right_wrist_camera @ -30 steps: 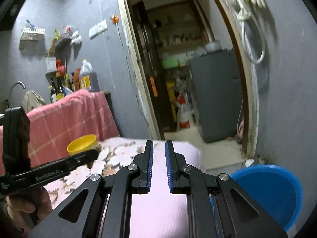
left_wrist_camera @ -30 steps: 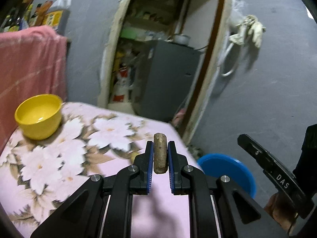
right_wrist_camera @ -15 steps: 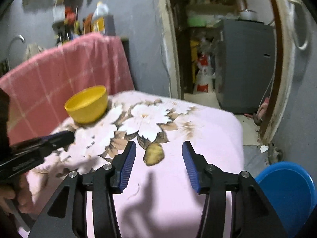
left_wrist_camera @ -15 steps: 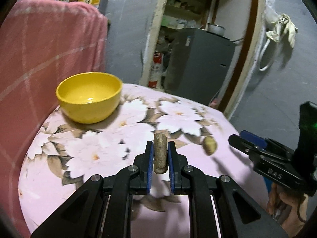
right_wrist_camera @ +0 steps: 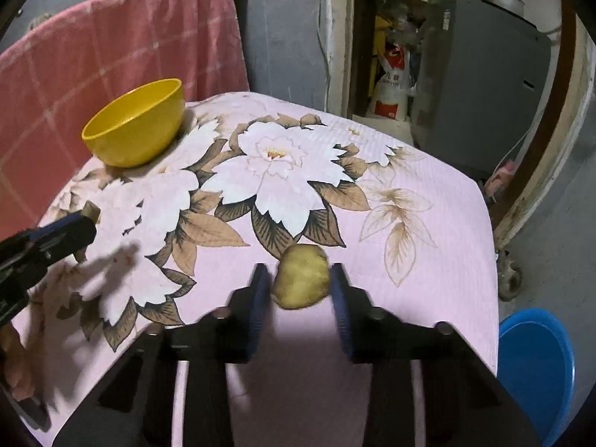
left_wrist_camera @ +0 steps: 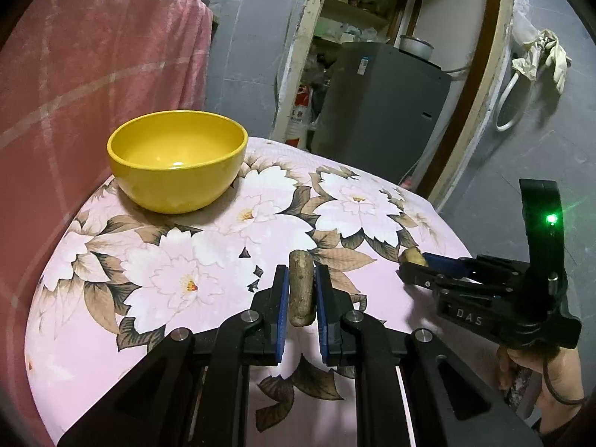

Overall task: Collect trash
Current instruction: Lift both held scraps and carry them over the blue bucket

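In the left wrist view, a brown stick-like scrap [left_wrist_camera: 301,286] is pinched upright between the blue pads of the left hand-held gripper [left_wrist_camera: 301,290] above the flowered desk [left_wrist_camera: 186,253]. A yellow bowl [left_wrist_camera: 177,171] is seen at the far left of the desk, and the right hand-held gripper [left_wrist_camera: 413,266] at the right, against a yellowish peel piece [left_wrist_camera: 411,256]. In the right wrist view, that peel piece [right_wrist_camera: 301,276] is seen on the desk [right_wrist_camera: 409,223] between the closing, blurred jaws of the right hand-held gripper [right_wrist_camera: 300,290]; contact cannot be told. A blue bin [right_wrist_camera: 532,368] is seen on the floor at the near right.
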A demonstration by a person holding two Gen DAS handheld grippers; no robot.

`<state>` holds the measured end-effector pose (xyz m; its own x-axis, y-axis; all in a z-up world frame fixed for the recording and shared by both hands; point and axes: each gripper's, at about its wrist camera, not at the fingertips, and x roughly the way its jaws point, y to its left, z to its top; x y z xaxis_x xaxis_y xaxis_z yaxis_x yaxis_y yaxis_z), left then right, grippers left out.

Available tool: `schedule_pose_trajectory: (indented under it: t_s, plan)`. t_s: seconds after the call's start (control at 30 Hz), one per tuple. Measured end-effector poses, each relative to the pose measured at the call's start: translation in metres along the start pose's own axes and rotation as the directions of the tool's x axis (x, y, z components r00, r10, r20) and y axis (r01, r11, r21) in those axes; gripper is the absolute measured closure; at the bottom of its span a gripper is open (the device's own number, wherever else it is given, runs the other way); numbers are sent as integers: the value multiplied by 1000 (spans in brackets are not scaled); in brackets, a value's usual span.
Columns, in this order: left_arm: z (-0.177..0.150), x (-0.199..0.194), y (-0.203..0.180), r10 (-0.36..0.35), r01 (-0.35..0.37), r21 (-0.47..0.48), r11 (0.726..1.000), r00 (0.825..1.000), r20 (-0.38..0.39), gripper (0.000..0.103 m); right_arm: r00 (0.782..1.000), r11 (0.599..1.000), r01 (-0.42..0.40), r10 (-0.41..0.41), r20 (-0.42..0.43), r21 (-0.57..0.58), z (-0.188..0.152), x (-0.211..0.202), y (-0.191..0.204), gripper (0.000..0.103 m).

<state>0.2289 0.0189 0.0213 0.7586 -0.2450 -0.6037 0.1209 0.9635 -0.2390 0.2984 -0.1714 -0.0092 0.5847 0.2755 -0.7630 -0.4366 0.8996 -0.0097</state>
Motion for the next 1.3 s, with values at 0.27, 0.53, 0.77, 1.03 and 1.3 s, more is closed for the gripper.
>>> schedule_pose_trajectory:
  t_s: [0.27,0.53,0.77,1.03,1.3]
  plan:
    - [3,-14,-13,-9,8,27,1000,999,50,92,989,998,-49,45,139,28,-16,-33,-4,77]
    - [6,-53,-53,-84,65,102,993,978,191,92,893,998,-6,-21,449,61,-45,-120,-11,77]
    - [6,-76,-113,-205,152,204,967,941,269,92,766,985,59,-149,626,162,-79,-191,-24,77]
    - [4,-72,-184,-347,263,292,919,893,286,92,661,946,166,-317,681,279,-108,-232,-56,77]
    - [-3,-48,-230,-390,302,348,888,894,220,92,645,896,234,-433,630,377,-122,-238,-90,77]
